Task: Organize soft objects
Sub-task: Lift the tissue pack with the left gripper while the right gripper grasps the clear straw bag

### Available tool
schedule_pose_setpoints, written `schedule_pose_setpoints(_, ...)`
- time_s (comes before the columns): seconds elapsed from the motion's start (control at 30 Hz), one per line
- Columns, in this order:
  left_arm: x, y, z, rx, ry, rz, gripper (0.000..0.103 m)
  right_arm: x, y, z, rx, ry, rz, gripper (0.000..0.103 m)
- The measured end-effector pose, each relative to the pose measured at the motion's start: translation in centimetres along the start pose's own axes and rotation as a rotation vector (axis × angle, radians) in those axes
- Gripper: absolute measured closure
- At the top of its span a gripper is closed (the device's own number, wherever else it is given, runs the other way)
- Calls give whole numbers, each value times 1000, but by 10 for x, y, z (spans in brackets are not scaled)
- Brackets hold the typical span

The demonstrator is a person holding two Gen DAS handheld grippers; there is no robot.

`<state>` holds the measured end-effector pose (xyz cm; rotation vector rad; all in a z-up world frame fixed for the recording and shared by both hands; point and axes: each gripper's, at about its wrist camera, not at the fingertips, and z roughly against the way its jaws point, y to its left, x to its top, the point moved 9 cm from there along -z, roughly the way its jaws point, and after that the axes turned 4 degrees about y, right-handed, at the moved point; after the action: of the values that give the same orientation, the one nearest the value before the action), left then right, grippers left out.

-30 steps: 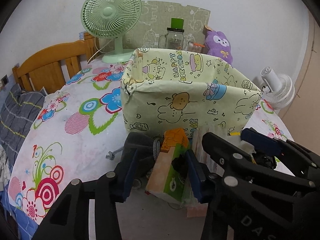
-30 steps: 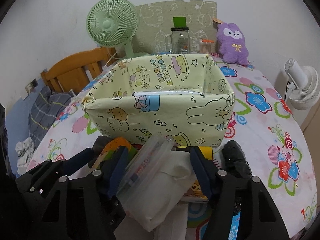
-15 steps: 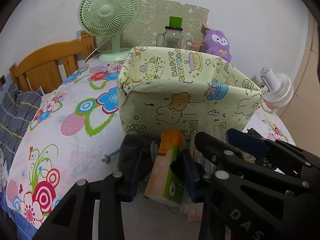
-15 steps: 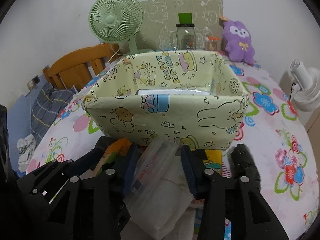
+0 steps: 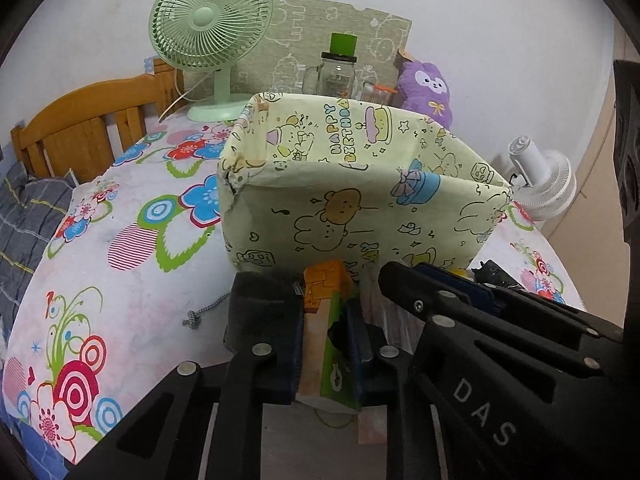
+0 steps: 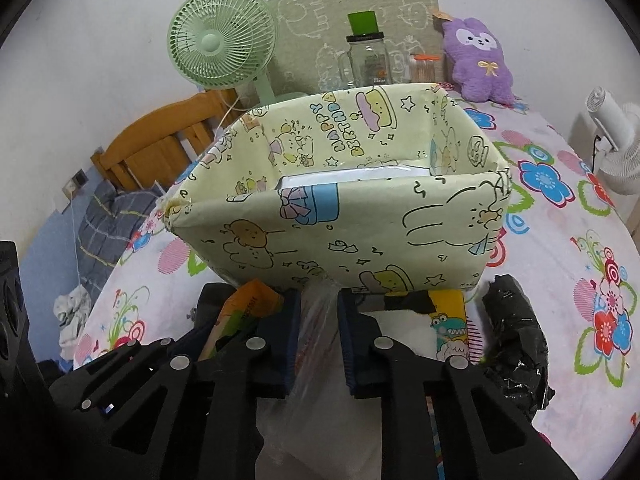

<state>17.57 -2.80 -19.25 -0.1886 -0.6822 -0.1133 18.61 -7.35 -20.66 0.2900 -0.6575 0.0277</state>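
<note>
Floral tablecloth point(image 5: 132, 216) — green fan point(image 5: 210, 20), white wall point(image 6: 100, 20)

You face a pale yellow cartoon-printed box point(image 5: 360, 200) on a bright floral cloth point(image 5: 120, 240). A mint-green fan point(image 5: 210, 28) and purple plush point(image 5: 426, 92) stand behind.

Even indoor light, soft shadows, sharp focus, fisheye-bent dark corners.

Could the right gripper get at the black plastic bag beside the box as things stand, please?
Probably not yet: the right gripper is shut on a clear plastic pack. The black bag lies uncovered to its right, so the way looks free once it lets go.
</note>
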Motion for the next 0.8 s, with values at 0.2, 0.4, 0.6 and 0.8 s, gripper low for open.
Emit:
schedule_pose_setpoints(0.2,1,-3,6,2,-5,-2,91,1,-3,7,-15,-10,-7,85)
schedule_pose_setpoints(0.4,6,-6,17,25,-33,-16,91,4,-4,20,-30,-35,-6,85)
schedule_pose_setpoints(0.6,11,-12,29,27,-56,-29,91,7,-6,34,-24,-55,-17,86)
schedule_pose_setpoints(0.8,18,-20,42,34,-84,-42,91,11,-7,52,-25,-86,-21,86)
